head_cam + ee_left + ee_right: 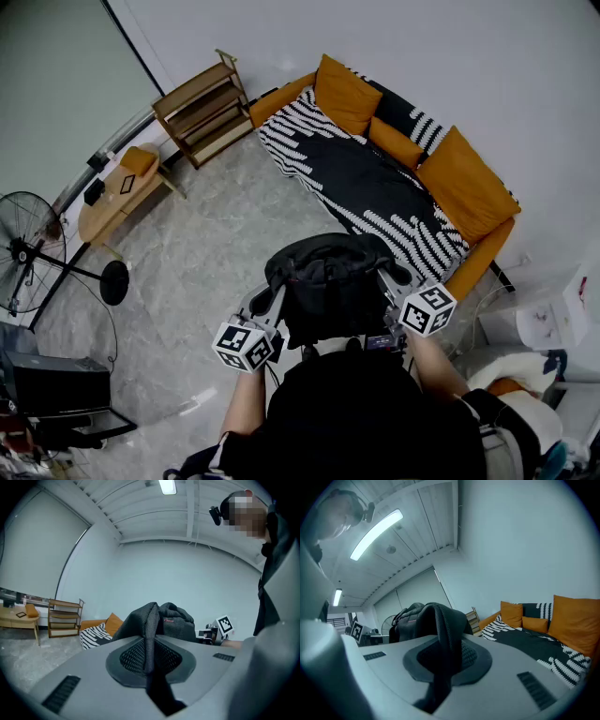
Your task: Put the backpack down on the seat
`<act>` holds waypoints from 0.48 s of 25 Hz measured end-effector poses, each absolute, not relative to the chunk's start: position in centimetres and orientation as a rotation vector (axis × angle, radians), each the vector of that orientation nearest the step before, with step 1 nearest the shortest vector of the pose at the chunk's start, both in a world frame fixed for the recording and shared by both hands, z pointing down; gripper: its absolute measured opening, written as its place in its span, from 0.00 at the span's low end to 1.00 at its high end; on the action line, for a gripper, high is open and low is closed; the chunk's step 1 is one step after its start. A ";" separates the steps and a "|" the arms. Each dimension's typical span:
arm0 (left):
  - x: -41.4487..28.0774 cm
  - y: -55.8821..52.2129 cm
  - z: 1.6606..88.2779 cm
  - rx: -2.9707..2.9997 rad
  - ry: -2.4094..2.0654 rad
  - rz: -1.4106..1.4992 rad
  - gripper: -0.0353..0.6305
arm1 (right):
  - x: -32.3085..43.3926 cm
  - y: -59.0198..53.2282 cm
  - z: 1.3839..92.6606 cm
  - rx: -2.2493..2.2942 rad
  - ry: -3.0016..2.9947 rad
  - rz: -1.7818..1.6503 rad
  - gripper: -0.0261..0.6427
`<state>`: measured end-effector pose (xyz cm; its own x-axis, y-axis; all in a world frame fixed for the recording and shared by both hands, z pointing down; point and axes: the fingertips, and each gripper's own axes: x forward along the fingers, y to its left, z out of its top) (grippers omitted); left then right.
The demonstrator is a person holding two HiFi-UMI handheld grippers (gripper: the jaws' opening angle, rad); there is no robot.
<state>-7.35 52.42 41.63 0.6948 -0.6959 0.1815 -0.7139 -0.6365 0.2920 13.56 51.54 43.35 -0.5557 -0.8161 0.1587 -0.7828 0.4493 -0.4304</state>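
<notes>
1. Two grippers, left point(270, 298) and right point(392, 279), are each clamped tight on one of the mesh shoulder straps point(149, 634) of the black backpack point(328, 281).
2. Held up between them, the backpack is near the sofa point(480, 265), off its seat; what it holds cannot be seen.
3. On the sofa lie a black-and-white striped cover point(366, 183) and orange cushions point(347, 94).
4. Just beside the sofa's far end stands a wooden shelf point(202, 111); grey stone floor point(202, 258) spreads before the sofa.
</notes>
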 end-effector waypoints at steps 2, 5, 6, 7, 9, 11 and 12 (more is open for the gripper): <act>-7.4 53.5 41.4 2.581 -1.084 0.079 0.12 | 13.5 52.7 43.2 -1.465 2.597 -0.717 0.11; -7.2 54.5 40.6 2.620 -1.053 0.095 0.12 | 13.7 53.6 42.6 -1.490 2.564 -0.715 0.11; -7.0 54.7 40.4 2.633 -1.041 0.097 0.12 | 13.8 53.7 42.4 -1.496 2.554 -0.711 0.11; -6.8 54.8 40.1 2.643 -1.030 0.096 0.12 | 14.0 53.8 42.2 -1.503 2.546 -0.707 0.11; -6.4 55.0 39.7 2.660 -1.013 0.091 0.12 | 14.4 53.9 41.9 -1.513 2.532 -0.698 0.11; -6.2 54.9 39.2 2.674 -1.012 0.085 0.12 | 14.8 54.0 41.6 -1.517 2.521 -0.685 0.11; -6.2 54.7 39.0 2.678 -1.018 0.082 0.12 | 14.7 54.0 41.3 -1.521 2.524 -0.667 0.11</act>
<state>-6.20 54.73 38.98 0.7510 -0.6433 0.1489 -0.6589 -0.7149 0.2342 14.74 53.98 41.32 -0.4879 -0.8645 0.1210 -0.8114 0.3980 -0.4281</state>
